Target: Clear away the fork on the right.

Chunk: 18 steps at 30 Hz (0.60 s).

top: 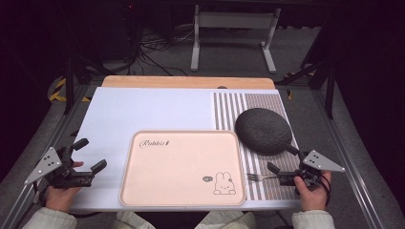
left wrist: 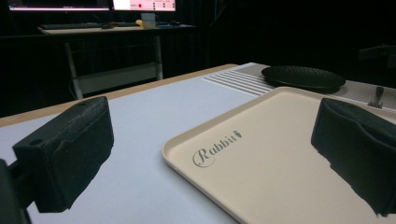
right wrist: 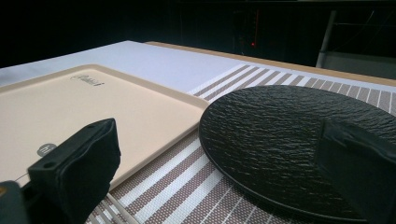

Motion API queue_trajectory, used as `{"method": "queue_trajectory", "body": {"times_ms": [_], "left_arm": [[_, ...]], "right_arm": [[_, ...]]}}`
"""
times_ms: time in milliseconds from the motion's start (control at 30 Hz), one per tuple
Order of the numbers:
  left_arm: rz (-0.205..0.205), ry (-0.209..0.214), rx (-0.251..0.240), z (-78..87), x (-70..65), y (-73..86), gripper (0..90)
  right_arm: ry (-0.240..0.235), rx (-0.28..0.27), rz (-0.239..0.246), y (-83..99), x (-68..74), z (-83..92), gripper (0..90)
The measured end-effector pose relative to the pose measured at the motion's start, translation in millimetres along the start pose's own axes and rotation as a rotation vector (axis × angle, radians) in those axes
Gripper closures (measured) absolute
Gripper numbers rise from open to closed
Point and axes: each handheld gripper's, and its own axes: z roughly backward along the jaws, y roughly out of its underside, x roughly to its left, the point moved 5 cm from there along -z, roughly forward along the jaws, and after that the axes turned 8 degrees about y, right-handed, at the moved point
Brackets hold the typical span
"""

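I'm holding the right hand-held gripper (top: 282, 164) w/ jaws apart, empty; fork (top: 258, 177) is lying just left, handle toward it.

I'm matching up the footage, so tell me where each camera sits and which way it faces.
High view: above the person's side, facing forward and down on the table; both hands, left gripper and right gripper show.
Left gripper view: rides low on the left gripper, facing across the tray toward the plate; its open fingers show.
Right gripper view: rides on the right gripper, facing the plate; open fingers show.
All share tray and plate.
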Motion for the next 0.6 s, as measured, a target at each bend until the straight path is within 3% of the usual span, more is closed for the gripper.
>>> {"method": "queue_trajectory", "body": {"times_ms": [600], "left_arm": [[-0.001, -0.007, 0.001, 0.8, 0.2, -0.2, 0.0]], "right_arm": [[-0.016, -0.006, -0.004, -5.2, 2.6, -3.2, 1.1]]}}
